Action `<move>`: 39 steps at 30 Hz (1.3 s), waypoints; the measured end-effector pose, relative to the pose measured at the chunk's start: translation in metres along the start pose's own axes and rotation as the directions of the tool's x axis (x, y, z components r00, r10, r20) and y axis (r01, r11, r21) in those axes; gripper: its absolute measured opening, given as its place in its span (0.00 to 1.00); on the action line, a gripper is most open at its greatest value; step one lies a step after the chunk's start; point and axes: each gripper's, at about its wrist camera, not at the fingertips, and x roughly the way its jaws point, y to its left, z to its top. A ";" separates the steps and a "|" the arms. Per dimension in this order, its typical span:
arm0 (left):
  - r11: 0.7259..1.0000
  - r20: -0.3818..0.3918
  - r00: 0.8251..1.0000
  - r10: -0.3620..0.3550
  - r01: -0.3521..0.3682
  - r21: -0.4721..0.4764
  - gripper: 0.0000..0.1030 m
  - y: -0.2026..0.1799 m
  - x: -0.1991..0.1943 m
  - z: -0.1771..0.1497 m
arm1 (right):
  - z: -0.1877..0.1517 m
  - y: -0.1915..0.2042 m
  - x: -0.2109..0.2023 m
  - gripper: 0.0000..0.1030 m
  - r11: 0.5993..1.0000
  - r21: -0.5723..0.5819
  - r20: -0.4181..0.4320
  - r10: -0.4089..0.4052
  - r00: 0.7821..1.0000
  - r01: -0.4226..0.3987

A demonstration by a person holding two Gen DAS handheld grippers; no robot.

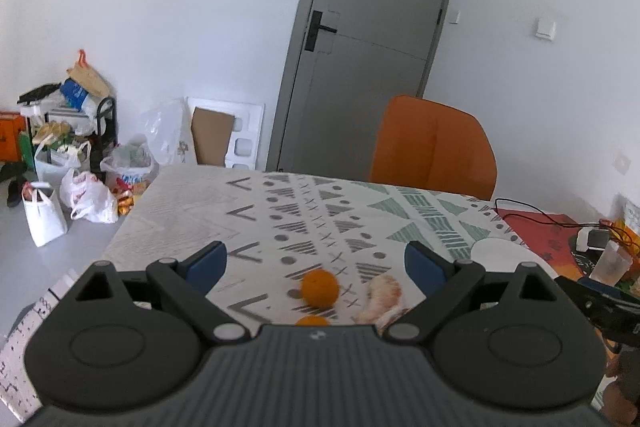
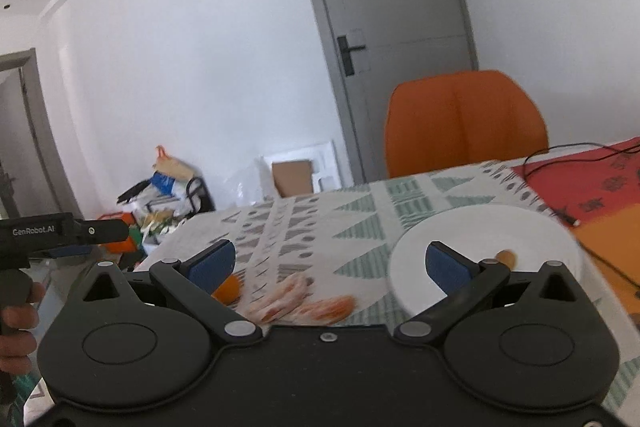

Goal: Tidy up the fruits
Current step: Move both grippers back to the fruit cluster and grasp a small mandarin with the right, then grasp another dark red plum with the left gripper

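Note:
My left gripper point(image 1: 316, 265) stands open above the patterned tablecloth, with nothing between its blue pads. Just beyond it lies a whole mandarin point(image 1: 320, 287). A second mandarin point(image 1: 312, 321) peeks out from behind the gripper body. To their right lies a peeled fruit with its peel point(image 1: 382, 297). My right gripper point(image 2: 331, 267) is also open and holds nothing. Below it lie the peel pieces point(image 2: 288, 297) and an orange piece point(image 2: 336, 307). The mandarin point(image 2: 228, 289) is half hidden behind its left finger. A white plate point(image 2: 480, 227) to the right holds one small orange bit point(image 2: 506, 257).
An orange chair point(image 1: 434, 145) stands at the table's far side before a grey door point(image 1: 372, 39). A red-orange cloth point(image 2: 592, 187) with a black cable crosses the table's right end. A clear cup point(image 1: 610, 263) and a charger stand there. Bags crowd the floor point(image 1: 84, 195) at the left.

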 end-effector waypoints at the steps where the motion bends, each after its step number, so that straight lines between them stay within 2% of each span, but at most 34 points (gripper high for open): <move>1: 1.000 -0.002 1.000 0.002 -0.002 -0.009 0.92 0.005 0.000 -0.001 | -0.002 0.003 0.002 1.00 1.000 -0.003 -0.009 0.003 1.000 -0.003; 12: 0.998 -0.035 0.999 -0.011 0.009 -0.067 0.92 0.040 0.004 -0.020 | -0.020 0.029 0.030 0.99 0.998 -0.031 -0.133 0.048 0.990 -0.052; 18: 0.995 -0.063 0.998 -0.019 0.012 -0.100 0.91 0.057 0.012 -0.031 | -0.031 0.045 0.048 0.91 0.994 -0.035 -0.199 0.097 0.975 -0.106; 23: 0.993 -0.083 0.996 -0.029 0.019 -0.118 0.90 0.071 0.015 -0.037 | -0.040 0.058 0.062 0.81 0.989 -0.036 -0.248 0.128 0.960 -0.142; 31: 0.994 -0.090 0.996 -0.013 0.003 -0.109 0.90 0.082 0.014 -0.044 | -0.060 0.073 0.075 0.76 0.986 -0.065 -0.311 0.129 0.942 -0.157; 33: 0.995 -0.094 0.995 -0.012 0.002 -0.104 0.89 0.081 0.015 -0.045 | -0.069 0.071 0.079 0.67 0.986 -0.056 -0.343 0.130 0.930 -0.159; 34: 0.995 -0.096 0.995 -0.011 0.001 -0.099 0.89 0.081 0.016 -0.045 | -0.072 0.071 0.081 0.39 0.985 -0.048 -0.363 0.136 0.922 -0.164; 35: 0.996 -0.099 0.995 -0.011 0.001 -0.094 0.89 0.079 0.017 -0.046 | -0.075 0.070 0.082 0.21 0.984 -0.041 -0.377 0.146 0.915 -0.174; 39: 0.997 -0.122 0.992 -0.028 0.019 -0.077 0.80 0.070 0.026 -0.049 | -0.072 0.072 0.072 0.21 0.980 -0.082 -0.341 0.145 0.929 -0.183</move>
